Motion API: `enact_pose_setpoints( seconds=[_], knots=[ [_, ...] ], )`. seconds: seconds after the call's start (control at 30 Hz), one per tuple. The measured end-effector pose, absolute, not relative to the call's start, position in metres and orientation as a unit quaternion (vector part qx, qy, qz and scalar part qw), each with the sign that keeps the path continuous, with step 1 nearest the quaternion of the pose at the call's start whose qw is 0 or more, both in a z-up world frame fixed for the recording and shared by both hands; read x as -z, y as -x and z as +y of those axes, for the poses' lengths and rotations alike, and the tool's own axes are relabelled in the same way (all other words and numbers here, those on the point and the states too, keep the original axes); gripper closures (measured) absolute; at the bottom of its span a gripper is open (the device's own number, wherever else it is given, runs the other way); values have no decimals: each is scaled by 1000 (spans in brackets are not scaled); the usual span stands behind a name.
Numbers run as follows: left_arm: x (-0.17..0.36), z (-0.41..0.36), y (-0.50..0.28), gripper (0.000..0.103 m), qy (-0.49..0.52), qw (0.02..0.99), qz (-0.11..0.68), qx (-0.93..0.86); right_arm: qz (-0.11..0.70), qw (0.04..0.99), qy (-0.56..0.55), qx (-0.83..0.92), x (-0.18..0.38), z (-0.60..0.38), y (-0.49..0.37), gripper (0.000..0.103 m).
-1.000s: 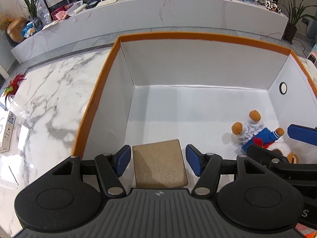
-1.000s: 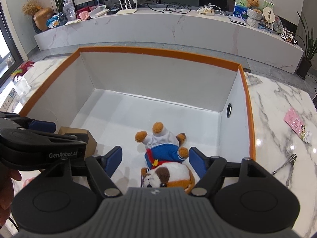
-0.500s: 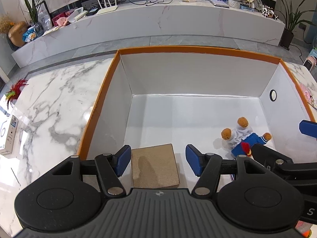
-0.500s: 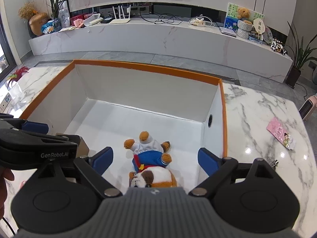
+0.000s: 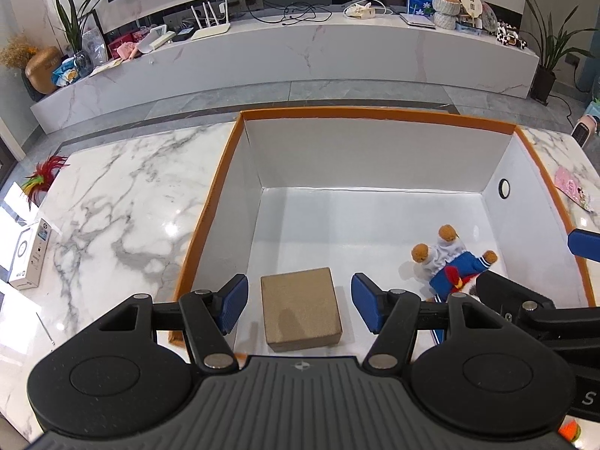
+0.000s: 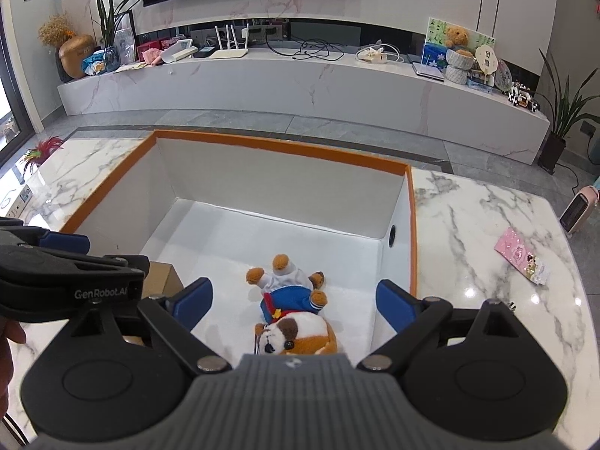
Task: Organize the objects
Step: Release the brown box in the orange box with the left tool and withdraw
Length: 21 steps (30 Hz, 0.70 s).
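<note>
Both grippers, left gripper (image 5: pixel 299 303) and right gripper (image 6: pixel 294 303), gape (nothing held).

Left gripper (image 5: pixel 299 302) held level, blue pads spread wide with nothing between them, right gripper (image 6: pixel 294 304) alongside on its right, jaws spread even wider and empty, both pointing forward and down, side by side, close together

Plush dog (image 6: pixel 296 322) and cardboard box (image 5: pixel 300 307) inside bin (image 5: pixel 375 114)

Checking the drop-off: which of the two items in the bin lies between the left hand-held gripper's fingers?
The brown box, plain and flat-topped; the plush dog lies off to its right.
</note>
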<state>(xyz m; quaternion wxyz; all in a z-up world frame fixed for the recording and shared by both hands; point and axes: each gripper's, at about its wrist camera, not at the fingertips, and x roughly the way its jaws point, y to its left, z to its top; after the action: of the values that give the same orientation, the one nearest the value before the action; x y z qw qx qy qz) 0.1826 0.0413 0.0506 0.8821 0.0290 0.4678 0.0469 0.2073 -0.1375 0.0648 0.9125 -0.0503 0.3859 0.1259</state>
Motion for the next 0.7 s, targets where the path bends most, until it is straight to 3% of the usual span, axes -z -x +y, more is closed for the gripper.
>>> enact_pose_setpoints(
  seconds=[0.7],
  knots=[
    [-79,41,-115,31,-47,900,431,-49,364,918,82,-134,-91,-135,-141,8]
  ],
)
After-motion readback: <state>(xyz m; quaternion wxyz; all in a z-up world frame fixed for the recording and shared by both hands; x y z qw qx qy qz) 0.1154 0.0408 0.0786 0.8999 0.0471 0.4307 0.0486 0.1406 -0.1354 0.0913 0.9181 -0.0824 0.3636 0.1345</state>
